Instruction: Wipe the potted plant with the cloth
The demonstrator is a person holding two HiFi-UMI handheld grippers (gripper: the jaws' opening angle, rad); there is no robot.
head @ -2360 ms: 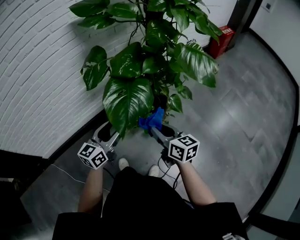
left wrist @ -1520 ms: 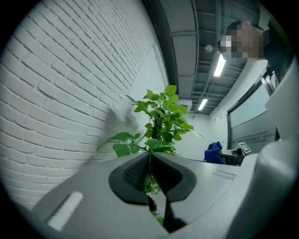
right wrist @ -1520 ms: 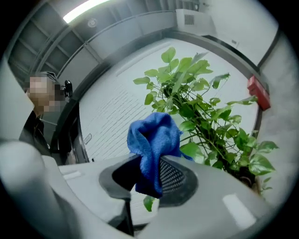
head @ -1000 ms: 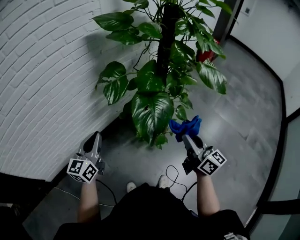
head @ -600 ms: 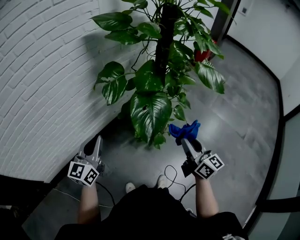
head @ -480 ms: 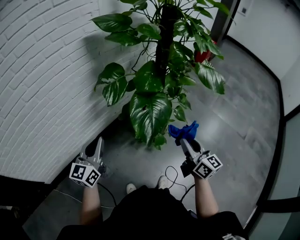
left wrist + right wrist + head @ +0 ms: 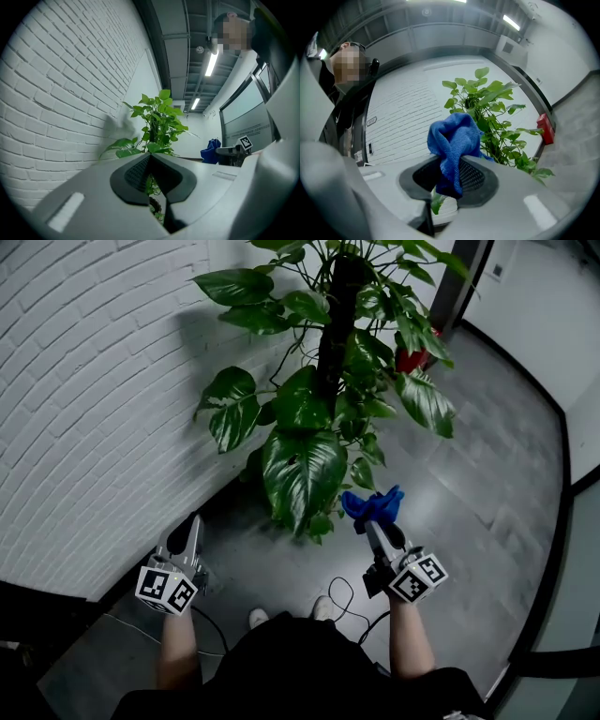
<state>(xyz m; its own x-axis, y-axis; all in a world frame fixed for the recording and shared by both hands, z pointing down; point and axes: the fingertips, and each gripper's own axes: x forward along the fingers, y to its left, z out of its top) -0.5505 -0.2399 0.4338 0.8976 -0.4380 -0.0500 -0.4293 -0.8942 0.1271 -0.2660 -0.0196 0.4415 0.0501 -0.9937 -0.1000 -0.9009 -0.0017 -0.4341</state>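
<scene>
Grey floor and white brick wall (image 7: pixel 84 381) surround the potted plant (image 7: pixel 323 409) at centre. Right gripper (image 7: pixel 374 522) jaws clamp the cloth (image 7: pixel 372 503) near low leaves, apparently not wiping yet; left gripper (image 7: pixel 191 525) jaws closed, empty.

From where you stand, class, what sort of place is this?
Likely an indoor corridor of an office or commercial building: a white brick wall, a grey tiled floor, and strip lights on an exposed ceiling.

One potted plant (image 7: pixel 323 399) and one blue cloth (image 7: pixel 372 505) are recorded. Two grippers are counted: the left gripper (image 7: pixel 194 521) and the right gripper (image 7: pixel 371 523). Two marker cubes (image 7: pixel 167 589), two shoes (image 7: pixel 257 619) and one red object (image 7: pixel 410 358) are noted.
</scene>
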